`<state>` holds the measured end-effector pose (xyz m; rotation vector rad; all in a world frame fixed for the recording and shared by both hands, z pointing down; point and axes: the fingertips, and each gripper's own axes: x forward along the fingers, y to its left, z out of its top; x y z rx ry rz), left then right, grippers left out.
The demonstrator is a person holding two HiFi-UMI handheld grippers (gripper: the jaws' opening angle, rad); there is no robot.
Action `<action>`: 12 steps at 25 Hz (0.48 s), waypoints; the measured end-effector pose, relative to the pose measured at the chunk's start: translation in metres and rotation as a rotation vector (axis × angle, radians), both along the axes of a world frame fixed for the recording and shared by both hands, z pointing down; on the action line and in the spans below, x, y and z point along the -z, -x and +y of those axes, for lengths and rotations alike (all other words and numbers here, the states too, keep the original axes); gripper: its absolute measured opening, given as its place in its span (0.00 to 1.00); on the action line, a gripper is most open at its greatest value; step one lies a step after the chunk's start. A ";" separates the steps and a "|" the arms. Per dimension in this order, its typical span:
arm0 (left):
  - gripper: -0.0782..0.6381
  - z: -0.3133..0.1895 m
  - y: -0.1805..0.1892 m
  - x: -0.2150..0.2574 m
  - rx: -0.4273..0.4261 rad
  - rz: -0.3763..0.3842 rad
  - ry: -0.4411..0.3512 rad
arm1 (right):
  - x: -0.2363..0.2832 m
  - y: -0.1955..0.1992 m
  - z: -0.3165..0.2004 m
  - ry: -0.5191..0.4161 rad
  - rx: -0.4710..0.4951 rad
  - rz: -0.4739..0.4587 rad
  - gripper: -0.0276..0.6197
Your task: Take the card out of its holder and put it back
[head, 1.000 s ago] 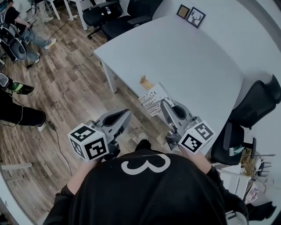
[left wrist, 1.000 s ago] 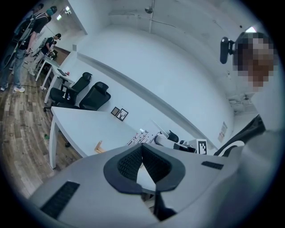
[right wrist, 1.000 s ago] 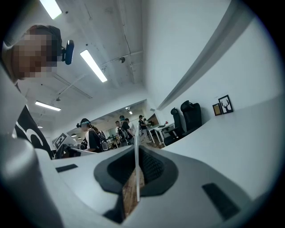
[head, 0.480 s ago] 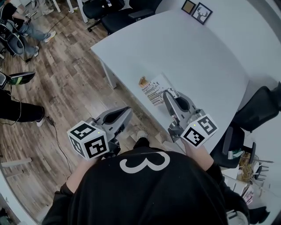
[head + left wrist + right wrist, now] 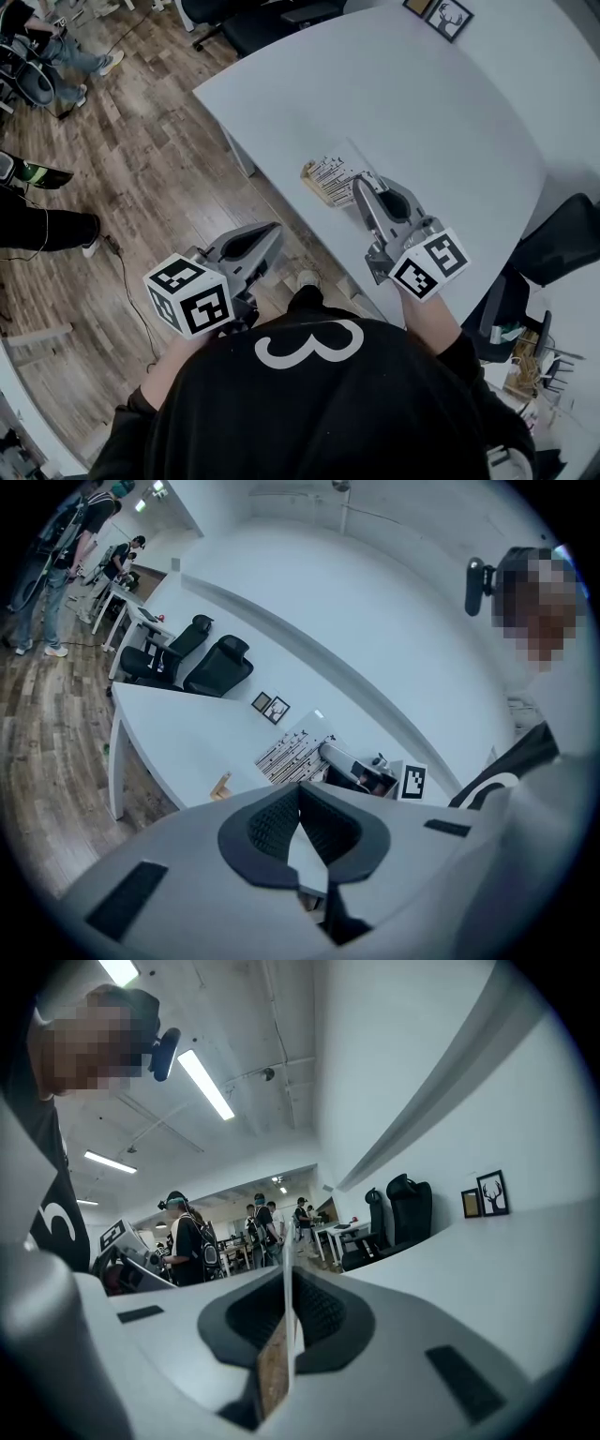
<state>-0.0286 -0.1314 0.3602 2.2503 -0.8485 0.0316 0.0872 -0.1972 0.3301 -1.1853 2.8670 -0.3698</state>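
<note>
A white printed card point(image 5: 335, 172) hangs just above the near edge of the white table point(image 5: 450, 122), a small wooden holder point(image 5: 312, 180) at its left end. My right gripper point(image 5: 360, 185) is shut on the card. In the right gripper view the card point(image 5: 286, 1288) runs edge-on between the pads, with a brown wooden strip point(image 5: 272, 1372) low in the jaws. My left gripper point(image 5: 271, 231) hovers over the floor, left of the table, shut with nothing in it. From the left gripper point(image 5: 300, 787) I see the card point(image 5: 292, 752), the holder point(image 5: 221, 785) and the right gripper point(image 5: 352, 764).
Two framed pictures point(image 5: 450, 17) stand at the table's far corner. Black office chairs point(image 5: 272, 19) are beyond the table and another chair point(image 5: 562, 248) is at the right. People point(image 5: 37, 47) stand on the wooden floor at the upper left.
Both grippers have moved forward towards the table. The right one has carried the card and its wooden piece further in over the table's near edge. Both have stayed shut.
</note>
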 end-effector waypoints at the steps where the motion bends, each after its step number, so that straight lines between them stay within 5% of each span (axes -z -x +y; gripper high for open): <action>1: 0.13 -0.001 0.000 -0.002 0.004 -0.002 0.009 | -0.004 -0.001 -0.004 0.001 0.002 0.008 0.08; 12: 0.13 -0.012 0.002 -0.020 0.023 -0.030 0.063 | -0.048 -0.008 -0.038 0.061 -0.008 0.039 0.08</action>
